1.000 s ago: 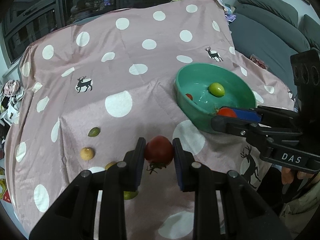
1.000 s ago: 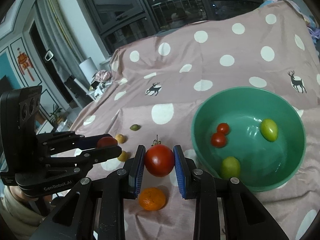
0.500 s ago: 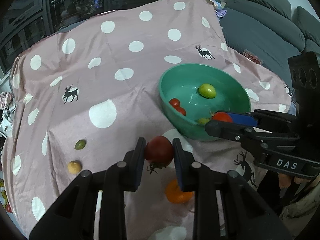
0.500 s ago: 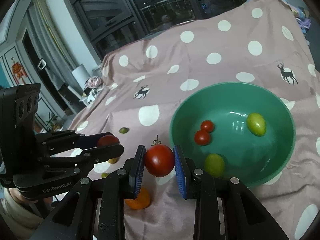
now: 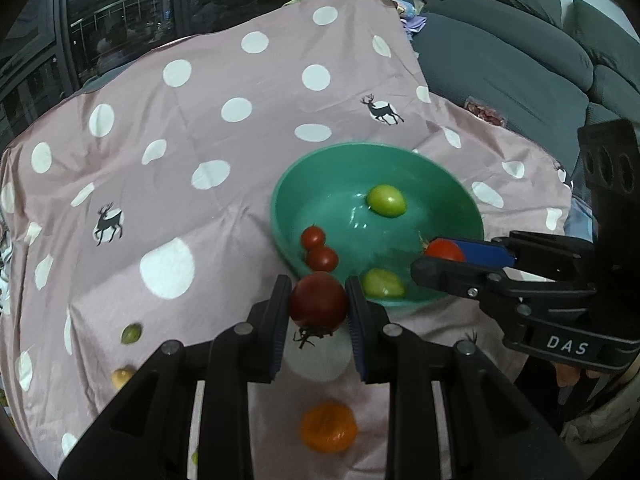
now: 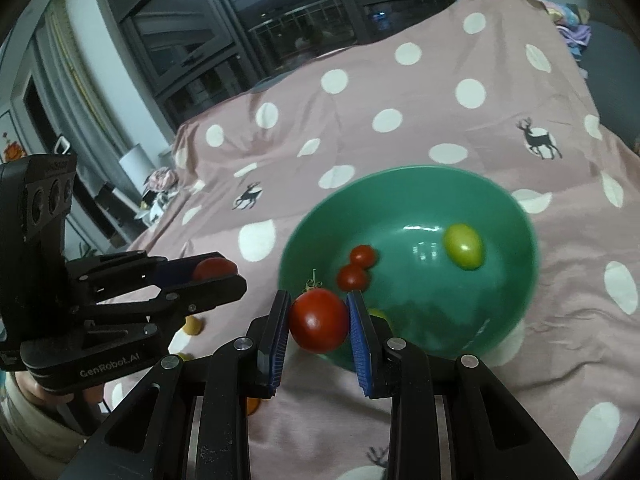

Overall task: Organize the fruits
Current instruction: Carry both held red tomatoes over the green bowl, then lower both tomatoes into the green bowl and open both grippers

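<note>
bowl (image 5: 288,184) on tablecloth (image 5: 200,80) | four fruits in bowl | mandarin (image 5: 328,426) before bowl | sofa (image 5: 500,64) behind

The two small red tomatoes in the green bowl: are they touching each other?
Touching. In the left wrist view the two small red tomatoes sit pressed together with no gap, low in the green bowl.

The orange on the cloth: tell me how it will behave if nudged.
The orange looks round, so it would probably roll. It lies free on the soft, wrinkled cloth, which may slow it quickly. Its rind looks firm, so a gentle push seems unlikely to harm it.
</note>
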The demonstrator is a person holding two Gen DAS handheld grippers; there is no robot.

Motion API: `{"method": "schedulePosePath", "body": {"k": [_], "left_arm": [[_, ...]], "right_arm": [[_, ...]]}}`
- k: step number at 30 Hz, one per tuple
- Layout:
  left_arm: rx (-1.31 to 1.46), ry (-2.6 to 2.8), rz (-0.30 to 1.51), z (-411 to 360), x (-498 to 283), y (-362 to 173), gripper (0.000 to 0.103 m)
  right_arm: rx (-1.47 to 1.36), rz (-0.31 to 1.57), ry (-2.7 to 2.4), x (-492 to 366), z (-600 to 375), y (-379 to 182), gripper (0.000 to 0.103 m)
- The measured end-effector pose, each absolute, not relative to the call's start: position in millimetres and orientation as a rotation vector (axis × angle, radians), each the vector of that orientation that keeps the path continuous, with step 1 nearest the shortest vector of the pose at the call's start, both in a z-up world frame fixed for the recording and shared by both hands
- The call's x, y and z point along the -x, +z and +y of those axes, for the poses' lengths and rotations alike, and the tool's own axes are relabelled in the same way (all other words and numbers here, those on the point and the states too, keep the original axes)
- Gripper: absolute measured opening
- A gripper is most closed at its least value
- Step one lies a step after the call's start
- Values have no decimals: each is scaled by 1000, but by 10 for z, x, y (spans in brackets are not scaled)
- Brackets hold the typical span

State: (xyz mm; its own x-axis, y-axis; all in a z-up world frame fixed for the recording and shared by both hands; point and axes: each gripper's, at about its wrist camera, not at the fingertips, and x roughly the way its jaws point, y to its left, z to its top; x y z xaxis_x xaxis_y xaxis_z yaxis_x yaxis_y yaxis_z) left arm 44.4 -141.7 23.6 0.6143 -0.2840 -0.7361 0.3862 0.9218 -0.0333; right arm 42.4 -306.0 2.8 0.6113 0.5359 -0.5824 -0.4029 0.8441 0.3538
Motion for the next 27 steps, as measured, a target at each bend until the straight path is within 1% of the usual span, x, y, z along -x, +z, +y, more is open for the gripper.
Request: {"method": "schedulePosePath", "body": {"k": [7,15,27], "left_arm": [[-154,-409,802,-1574,-646,290,27],[-158,-422,831,-1722,-813,213,27],[-162,-391,860,-1746,-952,128,27]], "right_arm": [[-228,728,491,-491,-3254,-2,30],[-246,726,448,-550,-3443,-31,30],[-230,719,452,-670,-3426,-75,30]]}}
